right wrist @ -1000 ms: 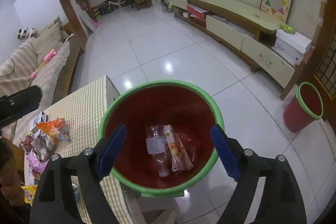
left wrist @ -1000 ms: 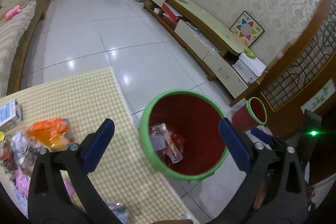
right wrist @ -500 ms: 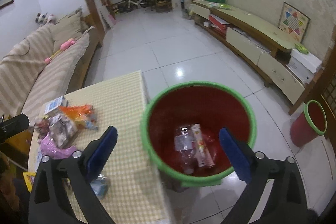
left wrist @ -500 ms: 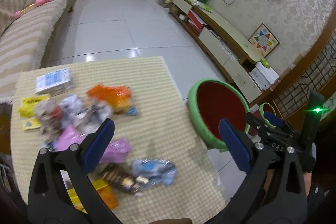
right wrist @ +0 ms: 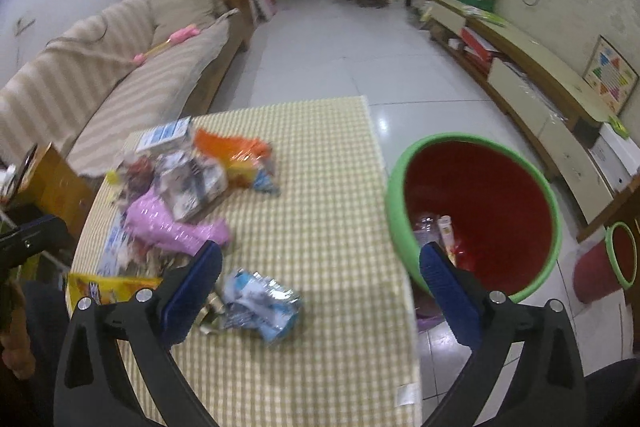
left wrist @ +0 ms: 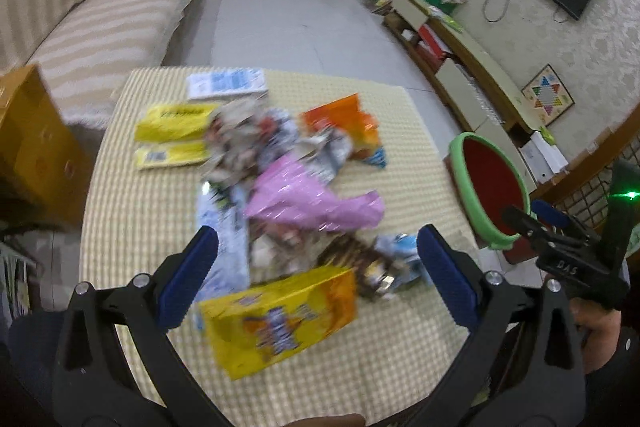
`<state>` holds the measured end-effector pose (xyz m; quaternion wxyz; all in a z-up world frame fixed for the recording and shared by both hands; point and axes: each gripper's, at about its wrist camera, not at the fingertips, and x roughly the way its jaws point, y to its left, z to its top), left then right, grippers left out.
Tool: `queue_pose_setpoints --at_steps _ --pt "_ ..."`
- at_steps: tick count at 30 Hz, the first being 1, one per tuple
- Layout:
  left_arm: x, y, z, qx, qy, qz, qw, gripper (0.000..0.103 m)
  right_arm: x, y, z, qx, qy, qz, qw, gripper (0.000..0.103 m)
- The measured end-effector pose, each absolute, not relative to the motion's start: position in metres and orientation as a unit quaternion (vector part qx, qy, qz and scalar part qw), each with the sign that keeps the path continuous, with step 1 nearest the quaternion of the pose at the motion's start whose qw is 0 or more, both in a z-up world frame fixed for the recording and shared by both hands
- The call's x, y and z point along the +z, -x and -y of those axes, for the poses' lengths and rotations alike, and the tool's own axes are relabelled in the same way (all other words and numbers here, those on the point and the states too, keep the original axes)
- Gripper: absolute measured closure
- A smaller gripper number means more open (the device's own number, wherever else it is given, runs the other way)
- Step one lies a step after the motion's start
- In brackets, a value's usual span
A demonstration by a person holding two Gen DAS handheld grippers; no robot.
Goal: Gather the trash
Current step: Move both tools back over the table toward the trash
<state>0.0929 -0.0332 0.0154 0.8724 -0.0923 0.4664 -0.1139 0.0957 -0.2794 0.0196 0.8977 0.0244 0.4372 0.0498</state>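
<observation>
A heap of trash lies on the checked table (left wrist: 408, 163): a yellow snack box (left wrist: 280, 319), a pink wrapper (left wrist: 308, 199), an orange bag (left wrist: 344, 121), a crumpled blue-and-silver wrapper (right wrist: 260, 297) and several more. My left gripper (left wrist: 316, 255) hangs open above the yellow box, nothing between its fingers. My right gripper (right wrist: 320, 267) is open too, over the table's right edge, empty. The red bin with a green rim (right wrist: 476, 211) stands beside the table on the right and holds a bottle and wrappers.
A striped sofa (right wrist: 104, 67) runs along the left. A low TV cabinet (right wrist: 532, 67) lines the right wall, with a second small red bin (right wrist: 604, 263) near it. A wooden box (left wrist: 32, 135) stands left of the table. White tiled floor lies beyond.
Both grippers have swung left from over the bin to over the table. The trash heap now fills the left wrist view, and the bin sits at the right in both views.
</observation>
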Motion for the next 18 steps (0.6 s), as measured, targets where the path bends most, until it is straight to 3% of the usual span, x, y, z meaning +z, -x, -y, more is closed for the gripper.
queue_pose_setpoints --at_steps 11,18 --pt "-0.017 -0.065 0.009 -0.126 0.070 -0.504 0.852 0.005 -0.014 -0.095 0.249 0.091 0.026 -0.480 0.872 0.007" --pt "-0.023 -0.056 0.039 -0.141 -0.077 -0.489 0.857 0.005 -0.032 -0.097 0.239 0.101 0.044 -0.501 0.859 0.007"
